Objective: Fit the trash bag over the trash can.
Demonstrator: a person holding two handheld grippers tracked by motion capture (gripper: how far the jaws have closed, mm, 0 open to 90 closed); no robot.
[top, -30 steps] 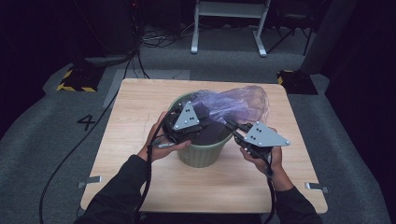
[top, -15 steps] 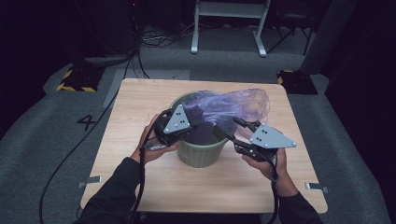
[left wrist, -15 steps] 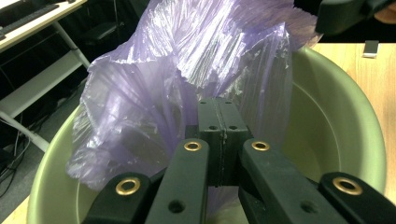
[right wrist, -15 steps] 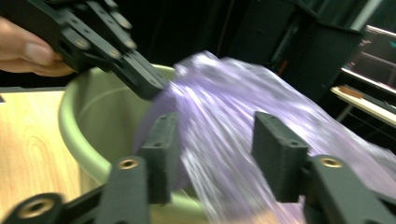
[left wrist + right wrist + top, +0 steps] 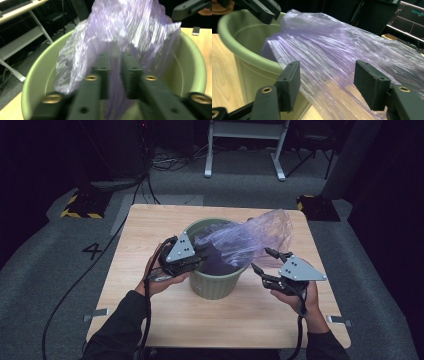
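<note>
A pale green bin (image 5: 215, 282) stands mid-table. A crinkled purple plastic bag (image 5: 250, 237) sits partly inside it and spills over the right rim. My left gripper (image 5: 201, 254) reaches over the bin's left rim. In the left gripper view its jaws (image 5: 115, 72) have just been opening and stand a narrow gap apart, with bag film (image 5: 130, 30) in and behind that gap above the bin (image 5: 37, 75). My right gripper (image 5: 261, 260) is right of the bin. Its jaws (image 5: 327, 82) have just been opening and stand wide, the bag (image 5: 337, 45) just beyond them and the bin rim (image 5: 237, 42) to their left.
The wooden table (image 5: 150, 315) has bare room in front of the bin and along both sides. Beyond it on the grey floor are a white stand (image 5: 245, 150), yellow-black striped blocks (image 5: 80, 207) and cables. A cable trails from my left gripper off the table's left.
My right gripper's jaws have opened off the bag and the hand has drawn back to the right. My left gripper's jaws have parted slightly at the bin's rim. The bag has sagged lower.
</note>
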